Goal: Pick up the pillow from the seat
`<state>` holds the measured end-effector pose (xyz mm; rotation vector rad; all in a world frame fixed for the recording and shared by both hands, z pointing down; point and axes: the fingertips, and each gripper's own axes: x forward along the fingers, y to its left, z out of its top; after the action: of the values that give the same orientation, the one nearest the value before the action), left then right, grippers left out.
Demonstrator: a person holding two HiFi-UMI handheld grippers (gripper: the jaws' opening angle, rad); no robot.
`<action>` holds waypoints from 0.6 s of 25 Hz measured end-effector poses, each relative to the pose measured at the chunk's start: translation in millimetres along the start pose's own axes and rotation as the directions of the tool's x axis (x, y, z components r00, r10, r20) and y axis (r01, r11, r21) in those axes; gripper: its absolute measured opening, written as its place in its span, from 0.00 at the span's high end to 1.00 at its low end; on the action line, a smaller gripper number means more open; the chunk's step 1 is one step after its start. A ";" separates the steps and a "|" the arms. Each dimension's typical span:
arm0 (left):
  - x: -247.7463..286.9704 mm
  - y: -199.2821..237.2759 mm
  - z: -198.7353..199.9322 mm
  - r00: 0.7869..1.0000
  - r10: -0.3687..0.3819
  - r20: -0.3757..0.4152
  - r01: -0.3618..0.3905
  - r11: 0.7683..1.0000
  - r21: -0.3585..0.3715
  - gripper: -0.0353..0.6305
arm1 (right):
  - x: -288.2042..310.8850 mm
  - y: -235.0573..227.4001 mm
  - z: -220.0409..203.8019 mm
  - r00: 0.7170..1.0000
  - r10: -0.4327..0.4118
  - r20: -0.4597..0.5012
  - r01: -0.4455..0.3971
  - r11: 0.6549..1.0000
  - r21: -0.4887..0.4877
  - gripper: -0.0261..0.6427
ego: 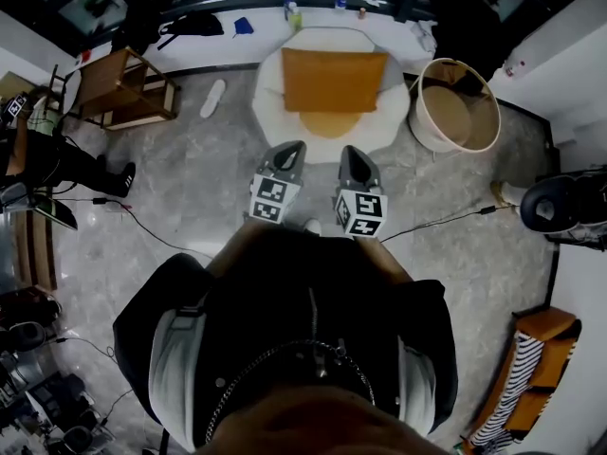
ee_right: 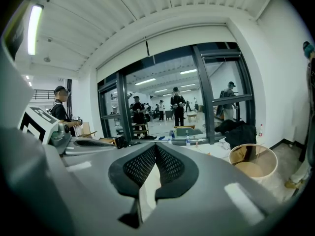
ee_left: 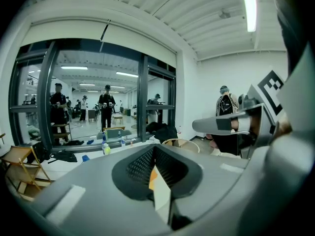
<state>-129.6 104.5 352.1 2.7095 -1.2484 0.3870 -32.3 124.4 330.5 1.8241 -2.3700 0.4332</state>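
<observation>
An orange square pillow (ego: 334,80) leans against the back of a white round seat (ego: 275,74), with an orange seat pad (ego: 332,123) below it. My left gripper (ego: 290,148) and right gripper (ego: 350,152) hover side by side just short of the seat's front edge and point at it. Both are shut and hold nothing. In the left gripper view the jaws (ee_left: 154,150) meet tip to tip, with a sliver of orange showing through the gap behind them. The right gripper (ee_right: 155,146) shows the same closed tips in its own view.
A round beige basket (ego: 455,107) stands right of the seat. A wooden folding rack (ego: 123,88) and a white slipper (ego: 212,98) lie to the left. Cables (ego: 142,221) cross the grey floor. Bottles (ego: 292,12) stand on the window ledge behind.
</observation>
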 end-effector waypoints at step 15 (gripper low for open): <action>-6.7 -29.5 -14.7 0.998 0.047 -0.038 -0.047 0.999 -0.009 0.93 | -26.6 -21.2 -9.5 0.999 0.034 0.004 -0.034 0.999 -0.019 0.96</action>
<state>-113.9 131.7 363.8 2.6555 -1.3024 0.4347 -5.6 146.9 335.7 1.7807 -2.4030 0.4099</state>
